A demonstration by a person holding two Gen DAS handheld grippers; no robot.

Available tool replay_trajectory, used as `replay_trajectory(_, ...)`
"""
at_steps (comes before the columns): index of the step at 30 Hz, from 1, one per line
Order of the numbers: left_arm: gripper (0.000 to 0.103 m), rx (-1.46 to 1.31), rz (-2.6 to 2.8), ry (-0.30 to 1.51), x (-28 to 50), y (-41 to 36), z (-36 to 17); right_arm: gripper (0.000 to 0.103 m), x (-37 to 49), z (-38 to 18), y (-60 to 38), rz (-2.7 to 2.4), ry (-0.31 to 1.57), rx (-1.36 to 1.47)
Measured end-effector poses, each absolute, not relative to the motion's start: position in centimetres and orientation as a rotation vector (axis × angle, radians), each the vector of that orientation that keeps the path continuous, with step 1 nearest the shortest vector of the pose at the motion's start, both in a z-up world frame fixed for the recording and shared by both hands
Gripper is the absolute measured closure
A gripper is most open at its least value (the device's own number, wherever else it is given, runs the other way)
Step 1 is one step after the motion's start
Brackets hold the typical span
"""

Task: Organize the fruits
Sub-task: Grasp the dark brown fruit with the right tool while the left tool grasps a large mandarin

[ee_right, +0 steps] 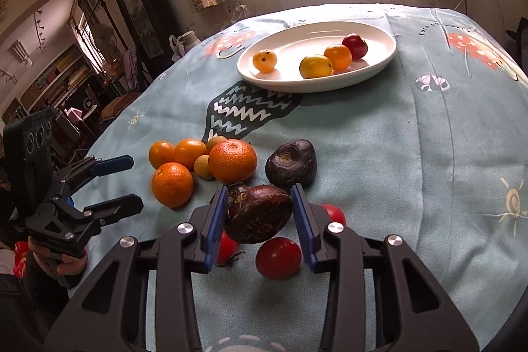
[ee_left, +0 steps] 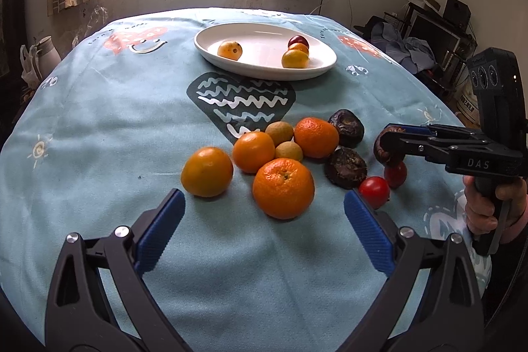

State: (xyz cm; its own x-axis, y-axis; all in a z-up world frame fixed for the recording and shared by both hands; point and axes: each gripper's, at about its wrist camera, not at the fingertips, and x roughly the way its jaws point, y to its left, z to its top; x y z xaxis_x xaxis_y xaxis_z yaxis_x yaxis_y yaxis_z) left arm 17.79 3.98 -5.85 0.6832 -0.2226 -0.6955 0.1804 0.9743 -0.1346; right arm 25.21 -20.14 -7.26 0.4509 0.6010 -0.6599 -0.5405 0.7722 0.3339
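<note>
Gripping a dark brown water chestnut (ee_right: 259,213) between its blue pads (ee_right: 217,220), the right gripper (ee_right: 260,215) sits at six o'clock in its own view, the pads pressing on both sides of the fruit. Three red cherry tomatoes (ee_right: 278,258) lie on the cloth just beneath and beside it. A second water chestnut (ee_right: 291,163) rests at about twelve o'clock from the held one, near but apart, and a third (ee_left: 345,167) shows in the left wrist view beside the tangerines.

The left gripper (ee_left: 264,208) hangs released, jaws spread wide with nothing between them, just short of the nearest tangerine (ee_left: 283,188). Four tangerines cluster at the centre of the light blue tablecloth (ee_left: 99,127), with two small tan longans (ee_left: 279,133) tucked among them.

Toward twelve o'clock, well apart from the cluster, the white oval plate (ee_left: 264,71) holds four small fruits: a speckled yellow one (ee_left: 229,50) at its nine o'clock side, and a yellow, an orange and a dark red one (ee_left: 298,41) together at three o'clock.

A hand (ee_left: 485,210) holds the right gripper's handle.
</note>
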Motion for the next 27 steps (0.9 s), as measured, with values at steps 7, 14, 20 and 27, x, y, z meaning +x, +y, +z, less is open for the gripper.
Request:
replay_trajectory(7, 0.031, -0.036, -0.252, 0.841, 19.2, 2.6, -6.6, 0.063, 24.4, -6.1, -20.8, 0.732, 0.802, 0.126)
replay_trajectory(14, 0.034, -0.027, -0.257, 0.893, 20.5, 1.8, -7.4, 0.063, 23.8, -5.2, -21.3, 0.761, 0.774, 0.167)
replay_trajectory(20, 0.047, -0.046, -0.264, 0.943, 21.4, 1.5, -8.1, 0.063, 23.5, -5.0, -21.3, 0.772, 0.761, 0.166)
replay_trajectory(27, 0.056, -0.064, -0.254, 0.943, 21.6, 1.7, -8.2, 0.063, 23.4, -5.0, -21.5, 0.77, 0.762, 0.176)
